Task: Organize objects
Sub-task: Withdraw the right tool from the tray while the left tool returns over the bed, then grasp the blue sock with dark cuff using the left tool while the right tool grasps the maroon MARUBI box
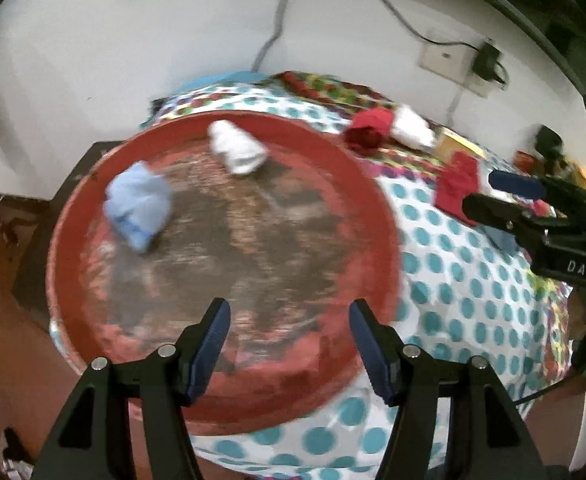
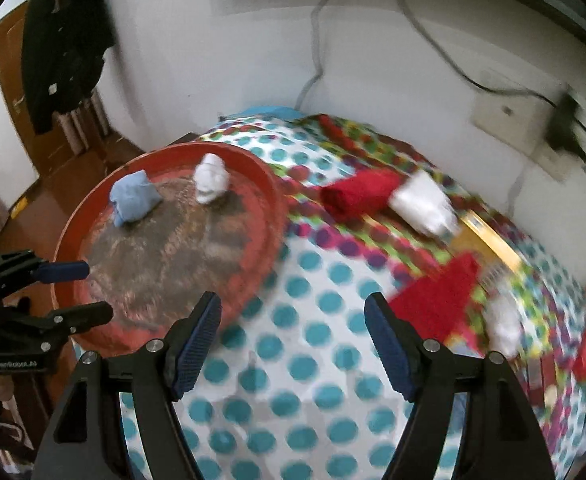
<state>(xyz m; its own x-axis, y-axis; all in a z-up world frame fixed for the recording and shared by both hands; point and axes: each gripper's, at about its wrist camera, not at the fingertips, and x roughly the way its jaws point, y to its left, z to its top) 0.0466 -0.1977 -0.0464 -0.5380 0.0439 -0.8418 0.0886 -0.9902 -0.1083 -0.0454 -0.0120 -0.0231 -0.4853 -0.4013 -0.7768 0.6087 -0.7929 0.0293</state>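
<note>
Both grippers, left (image 1: 289,344) and right (image 2: 293,344), gaping empty near tub (image 1: 373,184); could easily fumble red roll (image 2: 357,196), loosely wrapped beside it.

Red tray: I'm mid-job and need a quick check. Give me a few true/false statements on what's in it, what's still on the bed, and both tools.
1. The red tray holds a blue roll and a white roll. True.
2. The red roll lies in the tray. False: it lies on the bedsheet, beside another white roll.
3. The left tool is open with nothing between its fingers. True.
4. The right tool is gripping a roll. False: it is open and holds nothing.
5. The tray is full. False: most of its floor is bare.
</note>
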